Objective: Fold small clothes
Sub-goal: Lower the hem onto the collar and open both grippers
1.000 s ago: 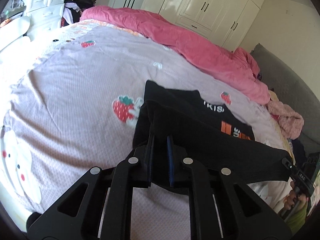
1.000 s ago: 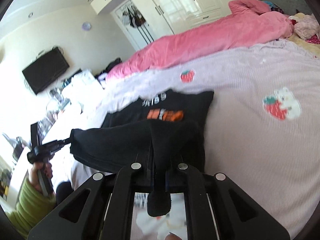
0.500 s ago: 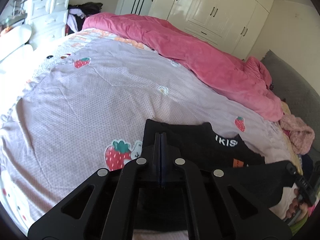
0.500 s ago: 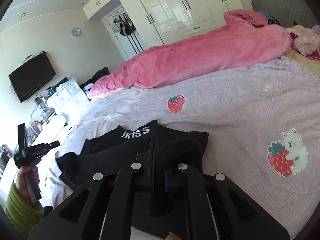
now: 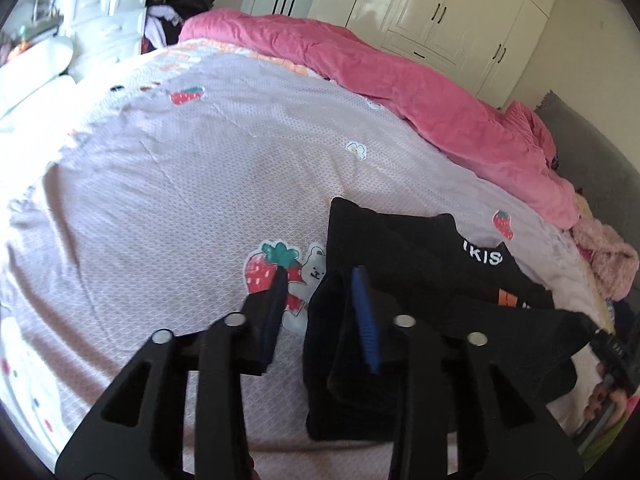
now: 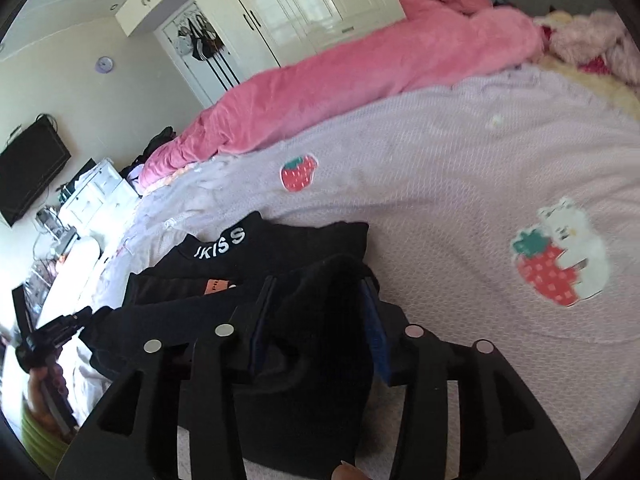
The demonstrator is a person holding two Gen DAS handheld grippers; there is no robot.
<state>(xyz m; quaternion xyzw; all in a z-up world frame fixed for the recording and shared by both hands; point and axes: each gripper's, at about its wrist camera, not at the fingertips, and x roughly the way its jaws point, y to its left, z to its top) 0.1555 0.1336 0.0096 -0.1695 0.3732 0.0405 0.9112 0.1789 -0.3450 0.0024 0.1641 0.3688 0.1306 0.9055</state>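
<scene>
Left gripper [image 5: 320, 296] is shown with its jaws parted, having just been opening; the black garment [image 5: 420, 280] lies against the right-hand blue pad only, and the other finger stands over bare sheet, so no grip is seen. Right gripper [image 6: 320, 300] is likewise seen with jaws just opened; a bunched fold of the black garment [image 6: 316, 320] sits between the fingers, loosely, with neither pad clearly pressed on it. The garment is laid on the lilac bed sheet [image 5: 180, 184] at the near edge of the bed, its lower part doubled over toward the white-lettered collar [image 6: 222, 242]; an orange patch [image 6: 214, 285] shows just below the collar. Beside the garment a strawberry-and-bear print [image 5: 280, 276] is seen on the sheet. Beyond the garment, a pink duvet [image 5: 400, 80] is heaped along the far side of the bed. Behind the duvet, cream wardrobe doors [image 5: 440, 12] are visible.
</scene>
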